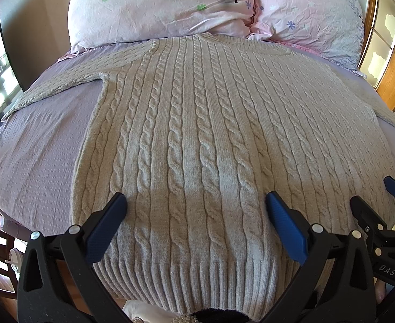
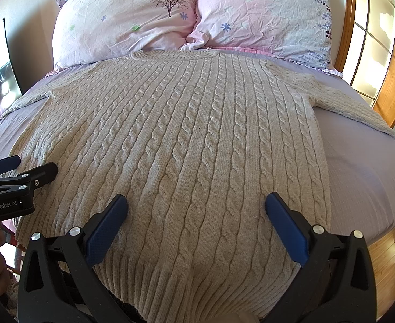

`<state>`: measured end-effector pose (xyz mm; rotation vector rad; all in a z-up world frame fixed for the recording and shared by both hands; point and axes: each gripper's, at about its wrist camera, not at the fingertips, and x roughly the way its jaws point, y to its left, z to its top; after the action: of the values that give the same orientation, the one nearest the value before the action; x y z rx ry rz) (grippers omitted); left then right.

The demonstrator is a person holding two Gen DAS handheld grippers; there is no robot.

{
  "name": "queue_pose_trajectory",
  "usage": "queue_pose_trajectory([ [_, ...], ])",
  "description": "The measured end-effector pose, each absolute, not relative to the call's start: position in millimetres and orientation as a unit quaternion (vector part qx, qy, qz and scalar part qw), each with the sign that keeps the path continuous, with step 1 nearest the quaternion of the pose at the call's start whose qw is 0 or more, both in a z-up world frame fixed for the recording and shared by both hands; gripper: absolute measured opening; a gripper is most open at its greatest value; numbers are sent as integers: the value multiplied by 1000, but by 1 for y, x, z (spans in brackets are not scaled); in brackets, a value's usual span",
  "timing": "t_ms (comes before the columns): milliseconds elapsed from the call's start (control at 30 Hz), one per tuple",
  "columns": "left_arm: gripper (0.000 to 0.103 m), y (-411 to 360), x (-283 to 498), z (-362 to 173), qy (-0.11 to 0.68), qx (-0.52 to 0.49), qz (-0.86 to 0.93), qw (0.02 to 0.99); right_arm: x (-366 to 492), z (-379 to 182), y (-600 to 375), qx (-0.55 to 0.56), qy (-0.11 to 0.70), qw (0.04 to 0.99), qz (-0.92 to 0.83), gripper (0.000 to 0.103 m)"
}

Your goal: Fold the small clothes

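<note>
The sweater (image 1: 197, 140) lies flat on the bed (image 1: 36, 161), sleeves spread, collar toward two pillows (image 1: 165, 8). The left gripper (image 1: 196, 210) and right gripper (image 2: 196, 210) hover over its ribbed hem, side by side, jaws wide, holding nothing.

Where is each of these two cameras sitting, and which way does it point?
Left wrist: rides the left gripper, open near the sweater's hem, facing the pillows; the right gripper shows at right.
Right wrist: rides the right gripper, open, facing likewise; the left gripper shows at left.
Shared: sweater, pillows, bed sheet, window.
</note>
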<state>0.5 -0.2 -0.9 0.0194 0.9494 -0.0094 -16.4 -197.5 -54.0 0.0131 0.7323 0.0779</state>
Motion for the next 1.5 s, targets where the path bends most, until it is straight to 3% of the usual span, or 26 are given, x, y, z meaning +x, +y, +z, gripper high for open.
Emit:
queue_pose_trajectory([
  [967,101,-1,3,-1,459,9,-4,889,-17,-54,-200,6,357,933,39,102],
  [1167,101,-2,3,-1,459,17,-10,888,-16,-52,-214,-16,323,941,100,102],
  [1300,101,1,3,0,455,20,-17,890,-6,-24,-294,68,285,956,36,102],
  [1467,101,25,11,12,424,-39,-56,903,17,-5,-481,300,246,913,-122,101],
  [1500,101,33,12,18,409,-56,-67,908,26,-12,-522,355,254,889,-140,94],
])
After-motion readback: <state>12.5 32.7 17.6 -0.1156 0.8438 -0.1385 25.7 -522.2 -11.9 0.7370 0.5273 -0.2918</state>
